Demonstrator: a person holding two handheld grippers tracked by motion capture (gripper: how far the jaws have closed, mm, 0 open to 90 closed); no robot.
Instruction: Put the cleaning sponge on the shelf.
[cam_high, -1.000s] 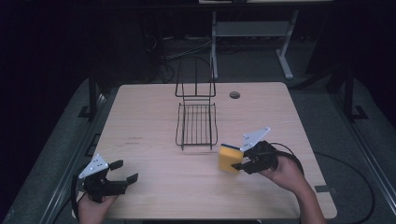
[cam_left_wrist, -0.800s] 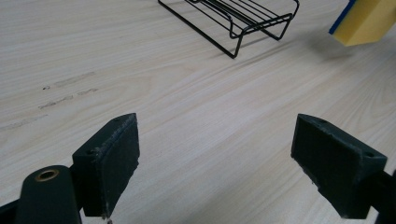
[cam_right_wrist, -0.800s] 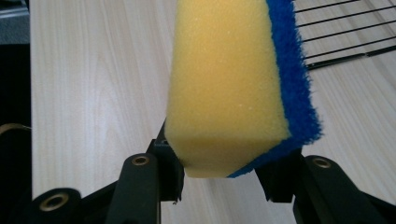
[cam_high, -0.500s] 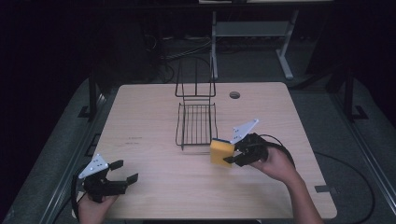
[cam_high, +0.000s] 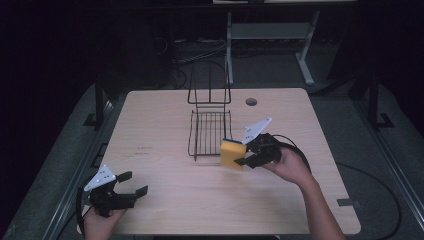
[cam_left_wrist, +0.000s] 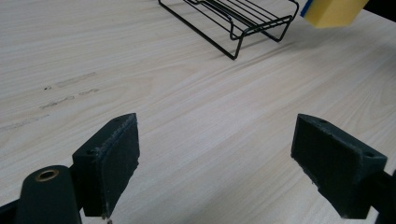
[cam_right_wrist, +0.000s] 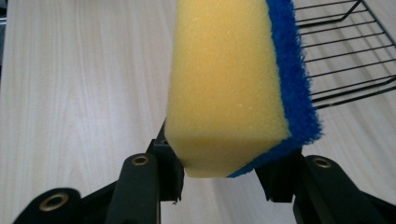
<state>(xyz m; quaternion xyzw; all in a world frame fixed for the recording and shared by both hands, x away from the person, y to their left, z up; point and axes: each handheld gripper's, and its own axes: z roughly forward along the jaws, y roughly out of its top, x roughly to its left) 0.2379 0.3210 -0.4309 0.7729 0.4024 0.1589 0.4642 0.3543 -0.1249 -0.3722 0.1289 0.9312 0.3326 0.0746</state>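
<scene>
The right gripper (cam_high: 239, 156) pinches a yellow foam sponge with a blue scrub face (cam_high: 231, 153), held above the table at the black wire rack's (cam_high: 209, 131) four o'clock corner. Judging by this, the sponge is being carried to the rack; next it needs lowering onto the wires. The left gripper (cam_high: 131, 184), jaws spread, rests at seven o'clock on the pale wooden table (cam_high: 165, 210), forearm low.

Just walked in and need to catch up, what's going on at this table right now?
A person works at a wooden table with a gripper in each hand. The right gripper is shut on a yellow sponge with a blue scrub side, holding it above the table beside the near right corner of a black wire rack. The left gripper sits open near the table's front left, holding nothing.
</scene>
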